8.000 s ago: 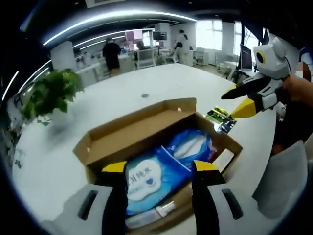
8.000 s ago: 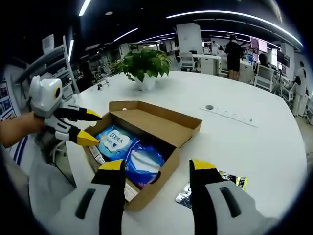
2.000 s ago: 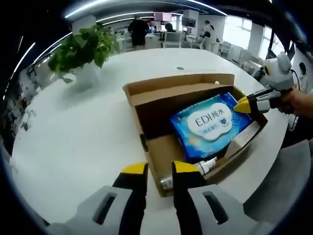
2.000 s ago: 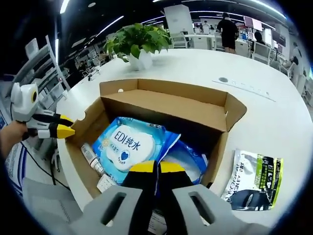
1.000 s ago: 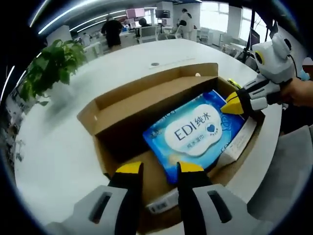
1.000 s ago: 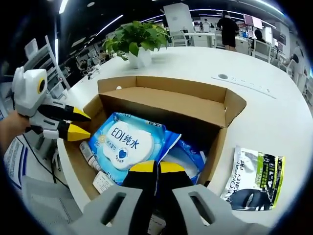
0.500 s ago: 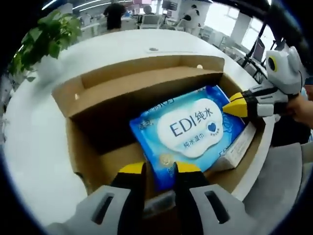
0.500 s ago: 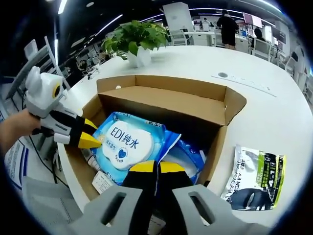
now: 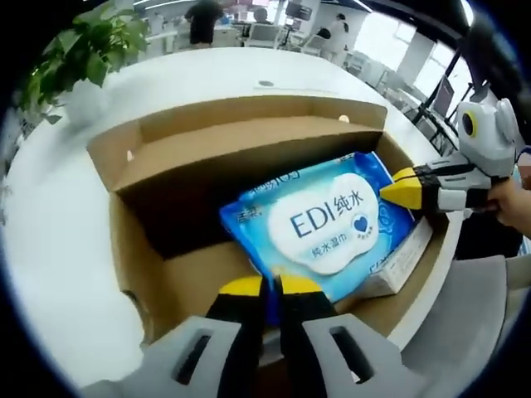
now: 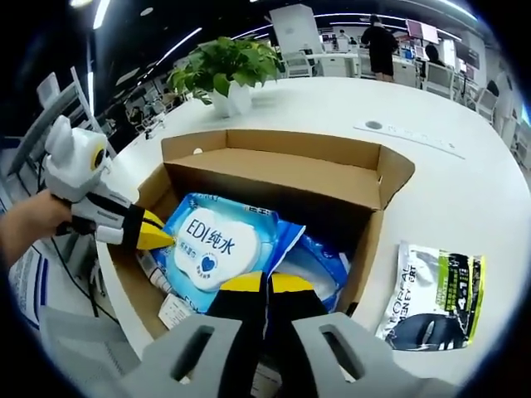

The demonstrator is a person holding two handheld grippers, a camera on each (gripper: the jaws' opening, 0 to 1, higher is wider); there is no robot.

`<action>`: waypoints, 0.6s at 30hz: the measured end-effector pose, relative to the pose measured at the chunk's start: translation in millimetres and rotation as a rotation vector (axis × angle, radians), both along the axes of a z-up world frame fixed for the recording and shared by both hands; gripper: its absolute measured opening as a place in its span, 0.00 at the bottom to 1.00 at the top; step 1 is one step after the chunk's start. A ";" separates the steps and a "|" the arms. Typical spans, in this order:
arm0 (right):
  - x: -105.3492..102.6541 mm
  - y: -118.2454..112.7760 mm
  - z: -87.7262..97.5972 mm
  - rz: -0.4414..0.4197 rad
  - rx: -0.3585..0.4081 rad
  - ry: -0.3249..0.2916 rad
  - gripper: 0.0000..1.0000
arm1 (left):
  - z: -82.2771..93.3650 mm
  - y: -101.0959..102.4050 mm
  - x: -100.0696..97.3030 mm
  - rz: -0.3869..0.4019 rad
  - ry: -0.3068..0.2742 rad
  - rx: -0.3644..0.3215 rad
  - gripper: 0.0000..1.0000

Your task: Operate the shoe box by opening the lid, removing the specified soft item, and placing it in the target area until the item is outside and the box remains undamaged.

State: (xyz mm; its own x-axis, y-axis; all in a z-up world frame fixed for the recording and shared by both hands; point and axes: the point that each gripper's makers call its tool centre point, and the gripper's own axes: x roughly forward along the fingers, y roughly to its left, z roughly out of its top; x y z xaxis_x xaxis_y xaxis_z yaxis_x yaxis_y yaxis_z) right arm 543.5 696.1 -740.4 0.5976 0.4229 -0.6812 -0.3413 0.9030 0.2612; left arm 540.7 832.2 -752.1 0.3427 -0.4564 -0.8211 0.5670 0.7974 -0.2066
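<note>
The wipes pack (image 9: 319,225) lies in the open shoe box (image 9: 133,249), just ahead of our left gripper (image 9: 270,287), whose jaws pinch its near edge. We judge it soft, light and slippery, so grip the sealed edge. Our right gripper (image 10: 265,284) is closed on the pack's far edge.

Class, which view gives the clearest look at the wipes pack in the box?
The left gripper view: the wipes pack lies large and central, its label facing the camera. The right gripper view shows the same pack smaller, with the left gripper at its edge.
</note>
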 end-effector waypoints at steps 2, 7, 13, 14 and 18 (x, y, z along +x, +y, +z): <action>0.2 0.1 2.4 -0.004 0.002 -0.004 0.00 | 2.4 0.5 -1.0 0.006 -0.009 -0.001 0.00; 0.2 2.2 7.4 0.011 -0.020 -0.025 0.00 | 8.3 2.7 -2.1 -0.008 -0.051 0.033 0.00; 0.3 1.7 11.9 0.015 -0.021 -0.035 0.00 | 12.1 3.7 -0.6 0.012 -0.058 0.016 0.00; 0.0 1.7 13.3 0.016 -0.020 -0.037 0.00 | 13.3 3.9 -0.8 0.015 -0.059 0.014 0.00; -0.5 0.6 18.9 0.016 -0.014 -0.045 0.00 | 23.0 4.2 0.4 0.033 -0.079 -0.002 0.00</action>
